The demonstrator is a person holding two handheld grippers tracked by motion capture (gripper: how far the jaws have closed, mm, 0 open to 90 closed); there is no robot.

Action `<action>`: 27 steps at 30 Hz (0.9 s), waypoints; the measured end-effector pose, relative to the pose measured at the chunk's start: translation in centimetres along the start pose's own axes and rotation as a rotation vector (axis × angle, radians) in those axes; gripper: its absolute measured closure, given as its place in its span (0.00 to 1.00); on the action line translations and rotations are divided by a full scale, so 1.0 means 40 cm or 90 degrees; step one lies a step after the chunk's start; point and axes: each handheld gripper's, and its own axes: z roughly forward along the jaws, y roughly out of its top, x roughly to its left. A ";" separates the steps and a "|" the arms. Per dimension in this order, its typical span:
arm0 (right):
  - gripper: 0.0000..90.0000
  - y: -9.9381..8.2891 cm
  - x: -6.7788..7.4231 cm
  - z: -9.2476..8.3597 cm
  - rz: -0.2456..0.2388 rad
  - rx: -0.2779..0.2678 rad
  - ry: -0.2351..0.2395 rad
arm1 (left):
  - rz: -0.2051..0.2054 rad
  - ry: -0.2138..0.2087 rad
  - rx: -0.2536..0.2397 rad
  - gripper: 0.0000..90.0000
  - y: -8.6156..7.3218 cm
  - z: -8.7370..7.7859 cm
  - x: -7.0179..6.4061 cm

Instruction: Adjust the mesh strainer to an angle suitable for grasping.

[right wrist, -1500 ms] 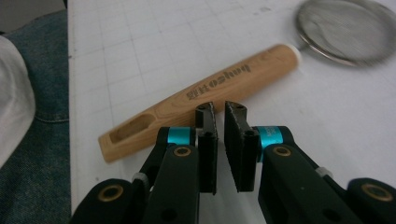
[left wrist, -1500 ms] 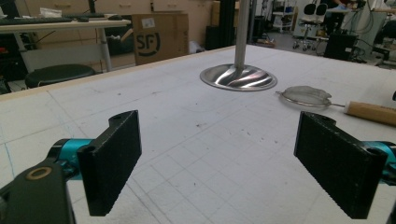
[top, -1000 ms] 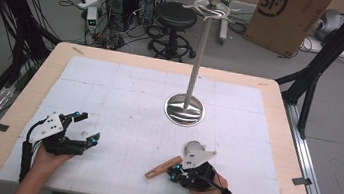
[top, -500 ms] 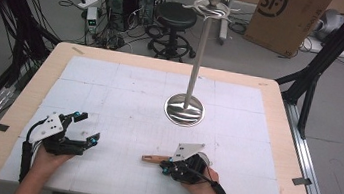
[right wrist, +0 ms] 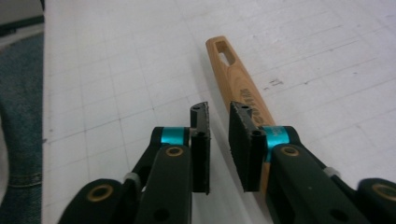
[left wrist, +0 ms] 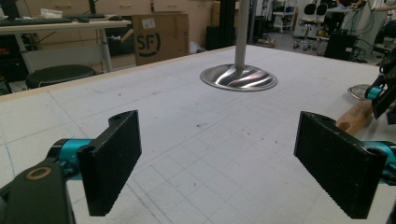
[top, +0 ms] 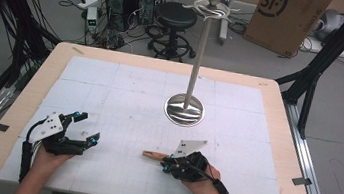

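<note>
Right tool (right wrist: 218, 122): jaws drawn narrow with a slim gap, nothing between them; it sits low over the white surface (top: 124, 96).
Wooden handle (right wrist: 236, 77): lies flat on the surface just beside the right tool's outer jaw, not within the gap; its long axis runs roughly along the jaws, slotted end pointing away.
Nearer hand: the right, by a clear margin.
Left tool (left wrist: 217, 161): jaws spread wide, empty, well apart from the handle.
Nearby: a metal stand (top: 186, 108) rises farther up the surface, clear of both tools.
Obstruction: none apparent; a small sideways shift would likely bracket the handle.
</note>
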 end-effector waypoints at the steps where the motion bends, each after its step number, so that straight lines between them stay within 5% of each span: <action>1: 0.84 -0.003 -0.002 -0.010 0.001 -0.009 0.000 | 0.000 0.000 0.000 0.17 0.000 0.000 0.000; 15: 0.71 -0.084 -0.038 -0.156 0.039 -0.123 -0.060 | 0.000 0.000 0.000 0.17 0.000 0.001 0.001; 27: 0.54 -0.101 -0.048 -0.174 0.059 -0.164 -0.074 | 0.000 0.002 -0.001 0.17 0.000 0.001 0.000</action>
